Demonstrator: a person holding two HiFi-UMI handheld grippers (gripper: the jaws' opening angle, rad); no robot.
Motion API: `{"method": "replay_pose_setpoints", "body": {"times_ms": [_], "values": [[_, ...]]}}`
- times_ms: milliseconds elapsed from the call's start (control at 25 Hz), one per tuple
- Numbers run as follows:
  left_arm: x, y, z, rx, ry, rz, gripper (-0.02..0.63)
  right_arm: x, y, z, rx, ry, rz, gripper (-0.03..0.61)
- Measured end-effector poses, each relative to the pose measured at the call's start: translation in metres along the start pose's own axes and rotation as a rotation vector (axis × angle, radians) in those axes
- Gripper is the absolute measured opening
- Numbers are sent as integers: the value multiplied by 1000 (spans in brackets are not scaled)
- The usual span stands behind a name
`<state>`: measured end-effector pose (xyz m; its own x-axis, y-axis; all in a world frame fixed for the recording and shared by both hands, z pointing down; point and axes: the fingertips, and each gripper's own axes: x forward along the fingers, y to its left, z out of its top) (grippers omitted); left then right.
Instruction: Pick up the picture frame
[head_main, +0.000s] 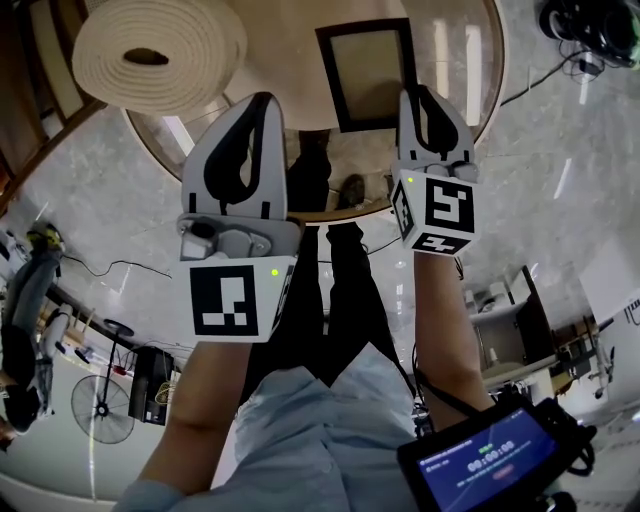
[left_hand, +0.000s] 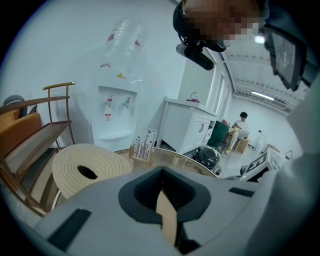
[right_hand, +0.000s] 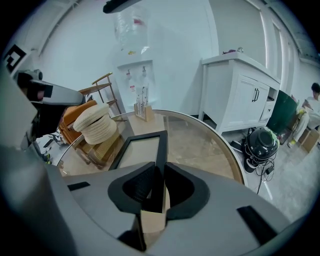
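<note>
The round glass table top (head_main: 470, 70) is looking clear and glossy with a wood-coloured rim, and the grey floor (head_main: 560, 190) under it is shining like polished stone. The black rectangular picture frame (head_main: 367, 75) is showing a matt finish, while the cream rolled mat (head_main: 190, 45) is looking rough and ribbed. The right gripper (right_hand: 159, 172) is showing a matt grey plastic shell and black ridged pads (right_hand: 141, 182).
</note>
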<state>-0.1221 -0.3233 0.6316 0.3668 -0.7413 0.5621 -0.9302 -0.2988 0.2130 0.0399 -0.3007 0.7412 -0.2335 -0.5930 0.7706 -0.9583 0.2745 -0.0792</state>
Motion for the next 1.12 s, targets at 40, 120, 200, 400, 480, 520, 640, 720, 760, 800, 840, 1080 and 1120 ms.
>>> {"method": "replay_pose_setpoints", "body": {"times_ms": [40,120,200,400,480,520,640,720,760,800,840,1080,1120], "values": [[-2,0,1,3,-1,0,11,-3,0,3,-4,-6,-2,80],[-6,-2,4,8,-5,3,11,-8,1,10,-12,-21,-5,80],[-11,-4,10,10,-19,7,11,-15,1,18,-20,-39,-7,80],[-28,-14,33,22,-61,8,11,-41,3,42,-36,-86,-11,78],[-36,-18,48,27,-85,10,11,-54,4,57,-39,-114,-13,79],[-41,-21,55,30,-97,11,11,-62,4,65,-40,-130,-14,78],[-61,-30,77,44,-131,15,11,-91,7,88,-41,-181,-17,78],[-75,-36,92,55,-155,19,11,-112,10,104,-39,-220,-18,78],[-81,-40,99,62,-169,20,11,-121,11,112,-39,-239,-17,78],[-88,-43,106,69,-182,22,11,-131,11,119,-42,-258,-16,78],[-94,-46,112,76,-194,26,11,-141,12,125,-44,-276,-15,79],[-141,-63,158,118,-302,59,11,-205,20,170,-71,-408,-4,80],[-151,-67,166,127,-321,61,11,-218,22,178,-81,-432,-1,80]]}}
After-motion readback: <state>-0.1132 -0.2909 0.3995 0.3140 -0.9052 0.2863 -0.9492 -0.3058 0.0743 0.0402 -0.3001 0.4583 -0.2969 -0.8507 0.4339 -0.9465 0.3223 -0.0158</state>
